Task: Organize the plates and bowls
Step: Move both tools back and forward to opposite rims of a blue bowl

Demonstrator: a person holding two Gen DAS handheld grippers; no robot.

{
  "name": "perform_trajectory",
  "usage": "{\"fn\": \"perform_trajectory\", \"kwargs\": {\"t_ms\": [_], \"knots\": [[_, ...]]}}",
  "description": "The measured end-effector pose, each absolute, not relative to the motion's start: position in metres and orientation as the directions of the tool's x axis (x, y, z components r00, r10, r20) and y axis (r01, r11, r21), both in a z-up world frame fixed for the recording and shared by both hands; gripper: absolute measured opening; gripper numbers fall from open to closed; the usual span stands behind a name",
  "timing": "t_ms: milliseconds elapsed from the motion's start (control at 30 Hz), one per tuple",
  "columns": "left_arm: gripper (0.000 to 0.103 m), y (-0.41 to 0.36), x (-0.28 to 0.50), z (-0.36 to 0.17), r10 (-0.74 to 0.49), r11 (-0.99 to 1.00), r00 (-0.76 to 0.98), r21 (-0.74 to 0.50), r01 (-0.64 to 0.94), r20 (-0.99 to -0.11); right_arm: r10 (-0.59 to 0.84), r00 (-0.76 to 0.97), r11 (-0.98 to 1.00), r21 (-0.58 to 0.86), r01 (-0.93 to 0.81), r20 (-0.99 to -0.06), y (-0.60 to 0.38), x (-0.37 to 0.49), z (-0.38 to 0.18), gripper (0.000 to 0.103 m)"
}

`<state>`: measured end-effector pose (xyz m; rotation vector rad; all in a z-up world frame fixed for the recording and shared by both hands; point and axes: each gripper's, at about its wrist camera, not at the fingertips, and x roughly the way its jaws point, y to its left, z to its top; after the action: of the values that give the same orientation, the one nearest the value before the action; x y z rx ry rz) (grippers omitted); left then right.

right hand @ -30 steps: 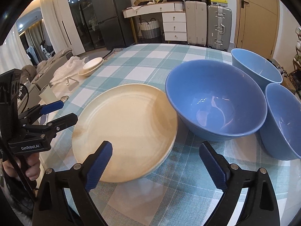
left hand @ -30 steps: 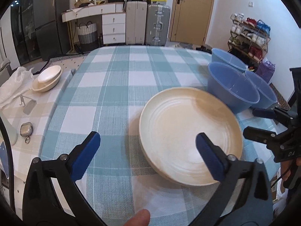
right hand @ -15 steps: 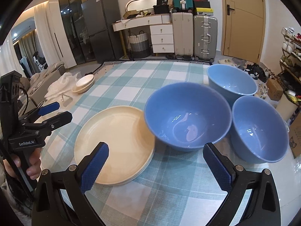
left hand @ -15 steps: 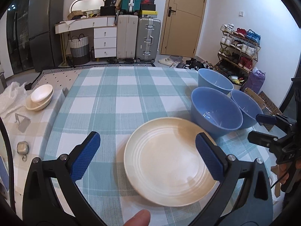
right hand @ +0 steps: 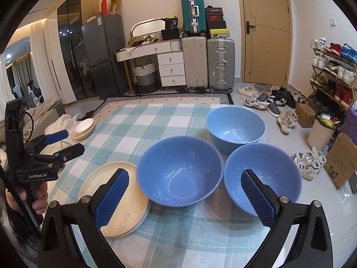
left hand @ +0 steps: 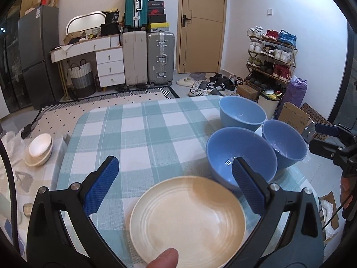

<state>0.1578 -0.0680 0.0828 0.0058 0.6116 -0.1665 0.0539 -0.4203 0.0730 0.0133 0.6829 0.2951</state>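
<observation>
A stack of cream plates [left hand: 187, 221] [right hand: 127, 210] lies on the checked tablecloth [left hand: 142, 138] near the front edge. Three blue bowls stand to its right: a near-left bowl [left hand: 241, 154] [right hand: 178, 169], a near-right bowl [left hand: 284, 143] [right hand: 263, 174] and a far bowl [left hand: 242, 112] [right hand: 235, 125]. My left gripper [left hand: 176, 187] is open and empty, held above the plates. My right gripper [right hand: 187, 196] is open and empty, held above the near bowls. Each gripper also shows in the other view, the left [right hand: 64, 140] and the right [left hand: 323, 138].
Two stacked white bowls [left hand: 39, 149] [right hand: 83, 128] sit on a side surface left of the table. Suitcases [left hand: 147, 58], a white dresser [left hand: 104, 62], a shoe rack [left hand: 272, 58] and cardboard boxes [left hand: 299, 118] stand around the room.
Both grippers have pulled back and up from the table, so the plates and bowls look smaller and lower in view. Both stay open. The dishes have not moved.
</observation>
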Motion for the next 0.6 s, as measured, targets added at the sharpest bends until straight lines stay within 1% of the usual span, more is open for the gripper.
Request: {"fn": "perform_trajectory", "kwargs": {"t_ms": [233,600], "knots": [[0.101,-0.101,0.185,0.104,-0.176,0.981,0.821,-0.032,0.19,-0.544,0.244,0.774,0.968,0.097,-0.232,-0.584,-0.453,0.061,0.096,0.102],[0.101,-0.147,0.233,0.12,-0.207,0.971,0.819,-0.009,0.239,-0.536,0.197,0.823,0.98,0.102,-0.168,-0.533,-0.508,0.078,0.127,0.102]]}}
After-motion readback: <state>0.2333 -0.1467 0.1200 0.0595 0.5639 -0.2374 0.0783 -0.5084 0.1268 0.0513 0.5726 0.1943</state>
